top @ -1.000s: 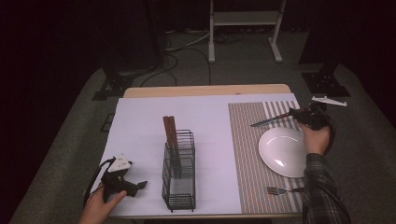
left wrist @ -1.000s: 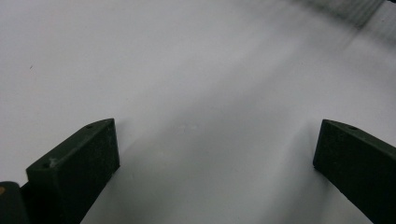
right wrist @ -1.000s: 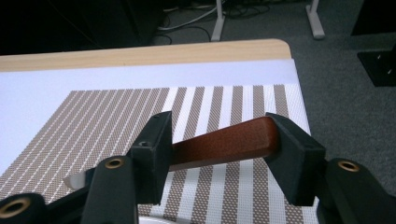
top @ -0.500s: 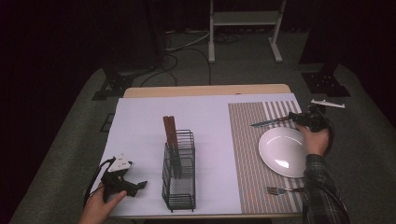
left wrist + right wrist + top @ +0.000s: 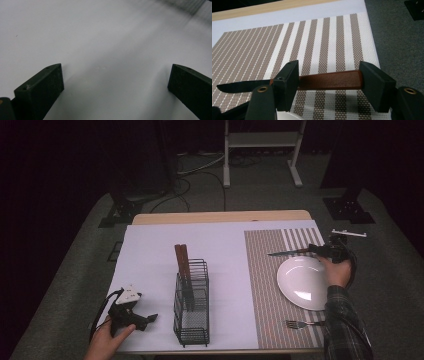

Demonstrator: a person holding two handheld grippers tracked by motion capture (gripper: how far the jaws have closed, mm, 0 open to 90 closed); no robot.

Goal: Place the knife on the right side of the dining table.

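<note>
High view: right gripper (image 5: 320,250) clamps knife (image 5: 317,81); left gripper (image 5: 142,318) spread wide; no legible writing.

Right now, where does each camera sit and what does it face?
High view: above the person's side, looking forward and down at the table; both hands enter below.
Left gripper view: on the left gripper, open jaws over white cover.
Right gripper view: on the right gripper, gripping the knife.
Shared: knife, striped mat.

My knife (image 5: 322,80), dark blade and reddish-brown handle, lies level between my right gripper's (image 5: 328,82) jaws, lengthwise across them, above the striped placemat (image 5: 287,45); blade tip points toward the desk's middle.
</note>
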